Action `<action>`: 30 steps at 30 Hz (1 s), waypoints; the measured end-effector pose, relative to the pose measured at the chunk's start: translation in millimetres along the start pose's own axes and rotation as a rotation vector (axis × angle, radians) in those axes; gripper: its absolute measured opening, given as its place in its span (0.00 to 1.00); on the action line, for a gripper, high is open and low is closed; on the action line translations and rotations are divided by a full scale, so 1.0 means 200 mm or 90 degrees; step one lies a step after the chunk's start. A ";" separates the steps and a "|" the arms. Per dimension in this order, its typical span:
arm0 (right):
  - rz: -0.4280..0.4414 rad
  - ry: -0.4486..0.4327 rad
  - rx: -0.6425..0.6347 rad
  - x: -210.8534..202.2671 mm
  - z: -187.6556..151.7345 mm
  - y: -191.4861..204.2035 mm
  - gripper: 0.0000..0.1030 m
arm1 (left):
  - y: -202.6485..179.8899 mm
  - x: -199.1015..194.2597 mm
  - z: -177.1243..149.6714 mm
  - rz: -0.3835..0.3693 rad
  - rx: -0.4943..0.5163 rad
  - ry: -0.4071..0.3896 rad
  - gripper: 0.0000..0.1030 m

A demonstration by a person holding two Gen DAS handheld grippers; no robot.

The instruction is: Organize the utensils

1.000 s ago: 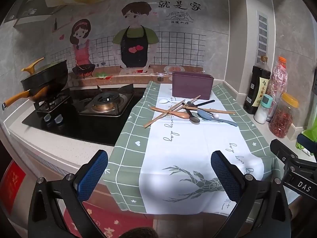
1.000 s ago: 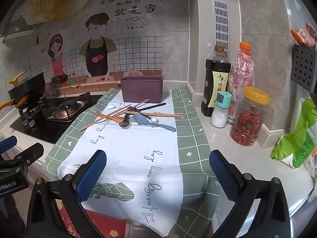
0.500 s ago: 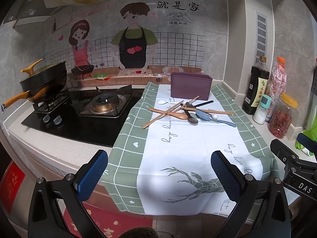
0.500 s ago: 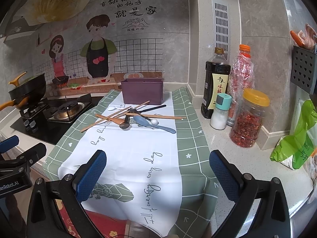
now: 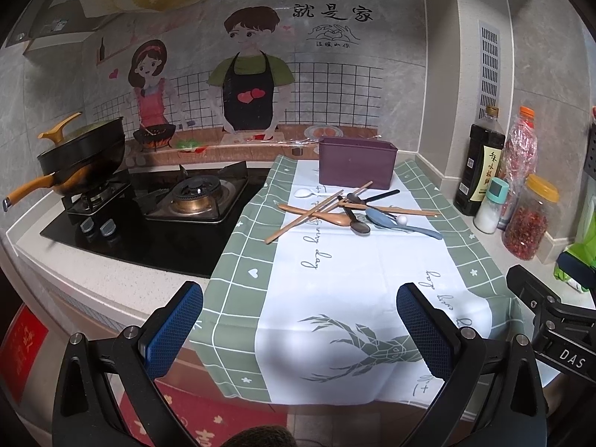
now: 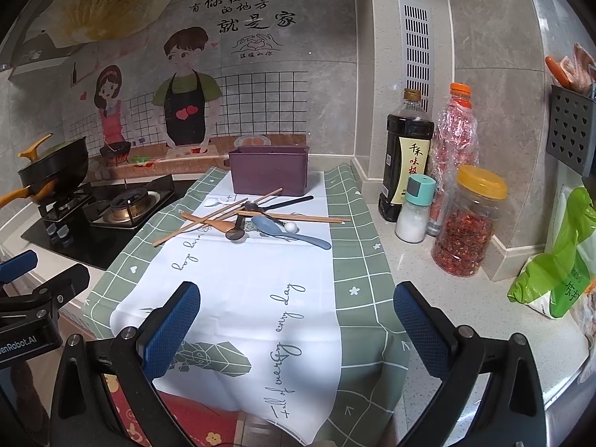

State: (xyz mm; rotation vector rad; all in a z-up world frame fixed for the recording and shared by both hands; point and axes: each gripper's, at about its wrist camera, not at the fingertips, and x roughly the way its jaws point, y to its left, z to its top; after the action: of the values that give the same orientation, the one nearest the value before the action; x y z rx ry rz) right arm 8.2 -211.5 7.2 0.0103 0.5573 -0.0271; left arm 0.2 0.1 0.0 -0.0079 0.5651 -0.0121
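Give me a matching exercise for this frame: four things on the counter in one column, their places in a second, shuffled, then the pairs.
Things:
1. purple box
2. blue spoon
3. wok
4. chili jar

Places:
A. on the stove's far left burner
B. on the bare counter, right of the cloth
C. at the cloth's far end, behind the utensil pile
D. at the pile's near right edge

Pairs: 1-C, 2-D, 3-A, 4-B
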 end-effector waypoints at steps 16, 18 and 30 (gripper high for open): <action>0.002 0.003 -0.001 0.01 -0.01 -0.01 1.00 | -0.04 0.00 0.02 0.000 0.000 0.002 1.00; 0.002 0.004 0.001 0.01 -0.01 -0.01 1.00 | -0.05 -0.02 0.02 0.001 0.001 0.002 1.00; 0.002 0.006 0.000 0.03 -0.01 -0.01 1.00 | -0.09 -0.02 0.02 0.004 -0.002 0.005 1.00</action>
State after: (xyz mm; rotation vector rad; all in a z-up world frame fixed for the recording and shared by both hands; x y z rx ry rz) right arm 11.7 -212.6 2.6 0.0110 0.5671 -0.0240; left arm -1.5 -17.6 5.5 -0.0084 0.5735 -0.0054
